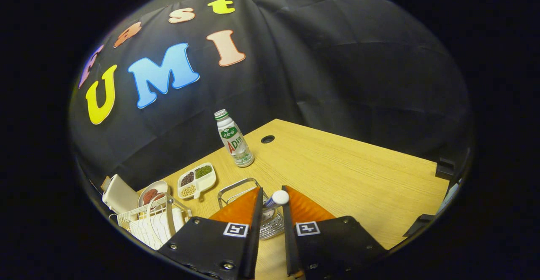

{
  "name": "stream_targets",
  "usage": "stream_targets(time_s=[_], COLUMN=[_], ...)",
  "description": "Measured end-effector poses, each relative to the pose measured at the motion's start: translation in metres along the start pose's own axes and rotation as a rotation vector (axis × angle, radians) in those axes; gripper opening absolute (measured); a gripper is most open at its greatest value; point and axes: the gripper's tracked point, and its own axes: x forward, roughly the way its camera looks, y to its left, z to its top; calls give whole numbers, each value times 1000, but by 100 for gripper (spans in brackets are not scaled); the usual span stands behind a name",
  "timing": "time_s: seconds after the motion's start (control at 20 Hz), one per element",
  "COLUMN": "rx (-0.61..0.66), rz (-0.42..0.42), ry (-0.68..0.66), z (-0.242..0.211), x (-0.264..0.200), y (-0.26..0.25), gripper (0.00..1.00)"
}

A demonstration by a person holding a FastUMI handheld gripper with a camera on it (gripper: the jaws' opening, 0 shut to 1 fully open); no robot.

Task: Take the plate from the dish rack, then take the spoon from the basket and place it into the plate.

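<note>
The tool (272, 200) has its two fingers clamped on the handle of a spoon (276, 198) with a rounded white end. The spoon's long axis slants up and to the right, white end uppermost; its lower part drops out of sight between the fingers. Just behind the fingers sits a shiny wire basket (270, 225) on the wood-grain desk (358, 179). To the left stands a white wire dish rack (145, 225).

Matt wood-grain table (346, 166); shiny metal wire basket (270, 225); glossy plastic bottle (234, 138); smooth white dish rack (145, 225); creased matt cloth wall (337, 60).
</note>
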Motion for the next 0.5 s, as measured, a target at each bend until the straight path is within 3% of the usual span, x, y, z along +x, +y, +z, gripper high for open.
stream_targets(time_s=[0.5], rx=[-173], rz=[-4], ry=[-14], z=[17], x=[4], y=[30], gripper=[27])
